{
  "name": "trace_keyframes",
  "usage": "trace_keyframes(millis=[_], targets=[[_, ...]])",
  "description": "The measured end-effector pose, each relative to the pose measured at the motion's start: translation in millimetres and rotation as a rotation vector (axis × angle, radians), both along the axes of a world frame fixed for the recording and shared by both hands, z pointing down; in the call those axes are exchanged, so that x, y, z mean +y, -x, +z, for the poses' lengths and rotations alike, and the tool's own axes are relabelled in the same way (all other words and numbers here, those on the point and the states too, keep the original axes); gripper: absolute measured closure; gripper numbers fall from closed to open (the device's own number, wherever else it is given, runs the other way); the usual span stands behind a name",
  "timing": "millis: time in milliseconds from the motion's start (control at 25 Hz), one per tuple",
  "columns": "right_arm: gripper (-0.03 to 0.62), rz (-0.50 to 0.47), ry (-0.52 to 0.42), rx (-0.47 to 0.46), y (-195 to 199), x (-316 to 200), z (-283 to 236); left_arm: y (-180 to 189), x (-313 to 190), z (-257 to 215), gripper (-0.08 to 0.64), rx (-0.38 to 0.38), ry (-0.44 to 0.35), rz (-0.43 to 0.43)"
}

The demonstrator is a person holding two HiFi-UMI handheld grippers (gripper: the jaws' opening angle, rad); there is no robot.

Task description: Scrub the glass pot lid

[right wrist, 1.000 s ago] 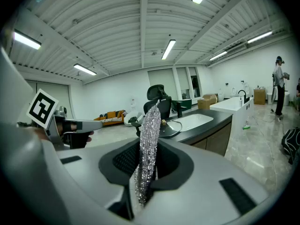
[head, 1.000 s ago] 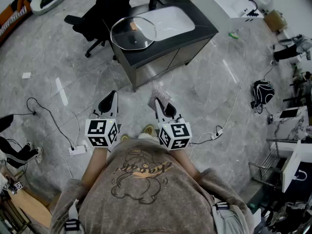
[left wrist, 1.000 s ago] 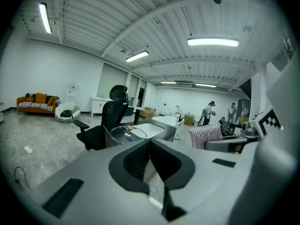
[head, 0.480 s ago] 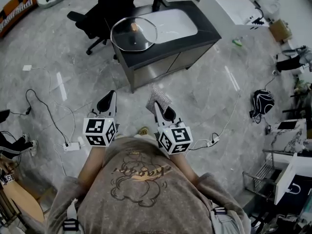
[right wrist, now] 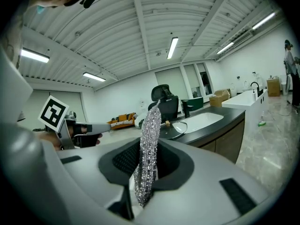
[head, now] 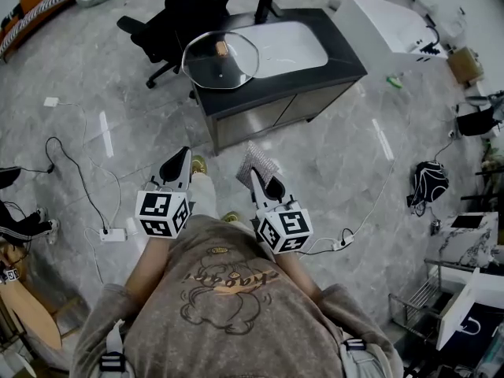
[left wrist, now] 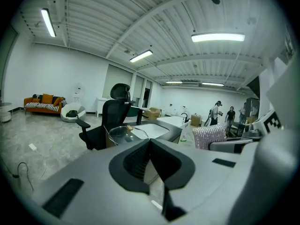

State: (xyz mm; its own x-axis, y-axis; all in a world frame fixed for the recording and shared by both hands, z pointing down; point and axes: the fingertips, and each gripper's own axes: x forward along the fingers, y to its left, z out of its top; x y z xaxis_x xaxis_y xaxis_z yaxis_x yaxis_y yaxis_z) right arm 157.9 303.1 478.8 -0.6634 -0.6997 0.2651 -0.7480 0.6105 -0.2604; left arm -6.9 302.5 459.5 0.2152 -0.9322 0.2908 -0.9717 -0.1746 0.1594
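Both arms reach forward from the chest, level and side by side, well short of the dark sink counter (head: 315, 73). The glass lid (head: 219, 60) lies on that counter's end beside the basin. The left gripper (head: 181, 154) is pinched together, empty; the right gripper (head: 257, 173) clamps a silvery scrub pad (head: 253, 154).

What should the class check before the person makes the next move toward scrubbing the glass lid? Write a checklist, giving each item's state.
1. Scrubber clamped in right hand-held gripper: ok.
2. Left hand-held gripper free: ok, shut, empty.
3. Lid on counter by sink: ok.
4. Lid within reach: not ok, open floor lies between.
5. Soap or water on lid: cannot tell.
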Motion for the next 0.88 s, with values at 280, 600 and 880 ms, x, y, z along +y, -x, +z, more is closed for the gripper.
trace_keyframes(millis=[280,600,880], targets=[[0.509,0.04,0.005,0.008,2,-49,6,7,-62,9,0.541,0.0,0.005,0.024],[0.509,0.051,0.03,-0.02,31,-138,1,35,-154,8,0.54,0.028,0.014,0.065],[0.509,0.032,0.026,0.016,76,-233,-8,57,-245,11,0.541,0.064,0.052,0.171]])
